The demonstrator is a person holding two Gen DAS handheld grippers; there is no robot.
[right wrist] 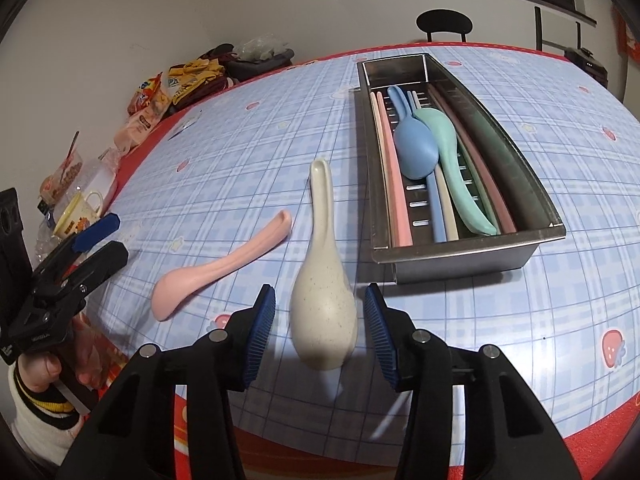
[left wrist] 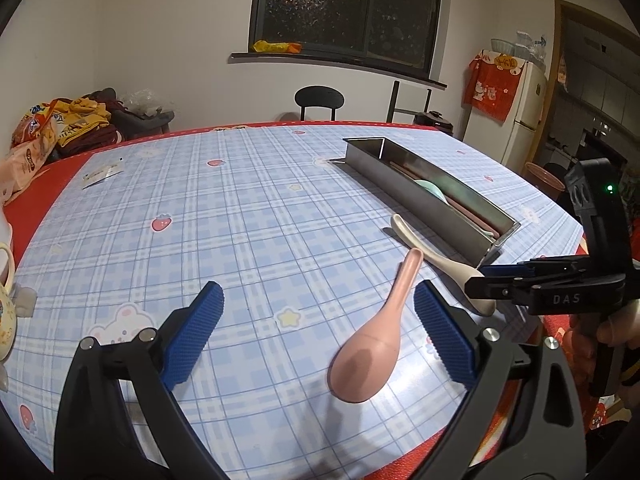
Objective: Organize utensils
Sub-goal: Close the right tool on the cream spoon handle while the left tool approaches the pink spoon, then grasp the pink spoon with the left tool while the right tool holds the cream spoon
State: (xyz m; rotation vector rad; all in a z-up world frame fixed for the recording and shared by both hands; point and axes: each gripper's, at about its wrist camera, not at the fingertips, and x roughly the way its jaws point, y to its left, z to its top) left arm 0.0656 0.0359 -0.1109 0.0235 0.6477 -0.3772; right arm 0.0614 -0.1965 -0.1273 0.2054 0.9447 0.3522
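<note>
The tabletop (left wrist: 248,208) is viewed closely from each wrist, angled downward toward the far wall; the pink spoon (left wrist: 372,344) and metal tray (right wrist: 464,256) are shared.

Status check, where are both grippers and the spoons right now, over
Right gripper open around cream spoon, pads not touching. Left gripper open over pink spoon. Tray holds the rest. Nothing in the way.

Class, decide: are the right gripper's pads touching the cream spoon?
Apart. The right wrist view shows tablecloth between each pad of the right gripper and the cream spoon.
</note>
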